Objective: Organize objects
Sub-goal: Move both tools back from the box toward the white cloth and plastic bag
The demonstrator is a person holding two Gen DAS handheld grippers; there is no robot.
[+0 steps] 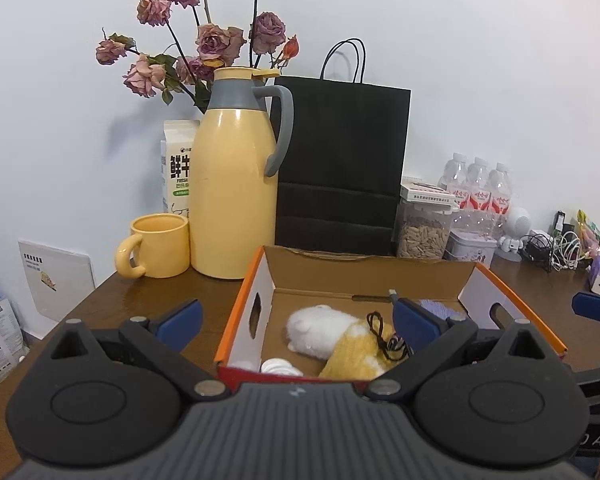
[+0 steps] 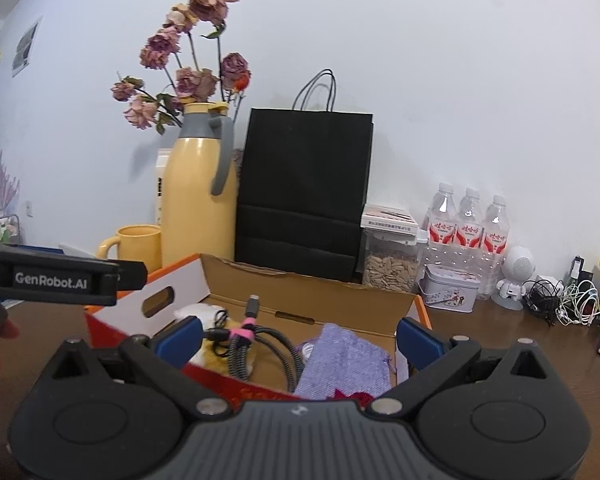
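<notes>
An open cardboard box with orange edges [image 1: 244, 292] sits on the brown table; it also shows in the right wrist view [image 2: 312, 300]. Inside lie a white and yellow plush toy [image 1: 332, 336], a black cord [image 1: 384, 336], a braided cable bundle with a pink tie [image 2: 256, 340] and a purple knitted pouch [image 2: 344, 364]. My left gripper [image 1: 296, 320] is open and empty, hovering at the box's near left corner. My right gripper [image 2: 300, 338] is open and empty, just above the box's near edge, over the cable and pouch.
A yellow thermos [image 1: 236, 184], yellow mug [image 1: 160, 246], milk carton [image 1: 178, 168], dried roses and black paper bag [image 1: 340, 160] stand behind the box. A seed jar [image 2: 388, 268], tin [image 2: 452, 288], water bottles [image 2: 468, 224], white robot figure [image 2: 516, 280] and tangled cables [image 2: 568, 300] line the right.
</notes>
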